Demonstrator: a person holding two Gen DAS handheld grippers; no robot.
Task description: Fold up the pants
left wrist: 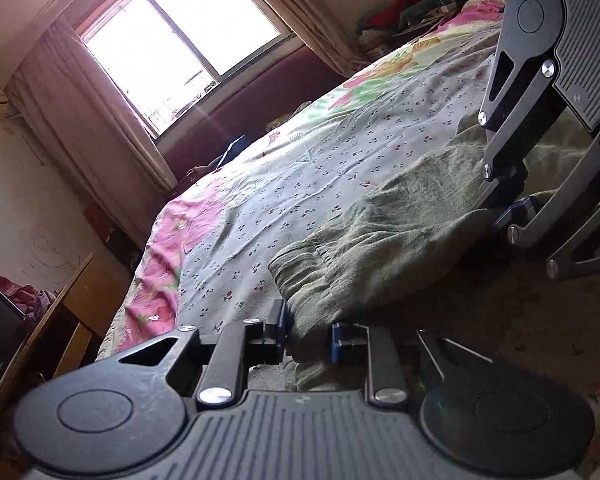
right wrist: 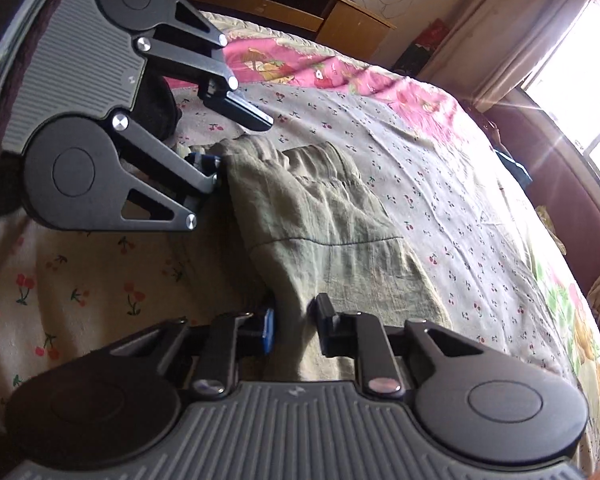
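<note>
The left gripper (left wrist: pixel 308 336) has its 2 fingers clenched on the cuffed end of the olive pants (left wrist: pixel 360 248), which lie on the cherry-print bed sheet (left wrist: pixel 300 168). The right gripper (right wrist: pixel 294 320) pinches a fold of the same pants at their other end.

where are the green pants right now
The green pants lie bunched on the cherry-print bedsheet, centre of the right wrist view, stretched between the left gripper at the far end and the right gripper at the near end.
</note>
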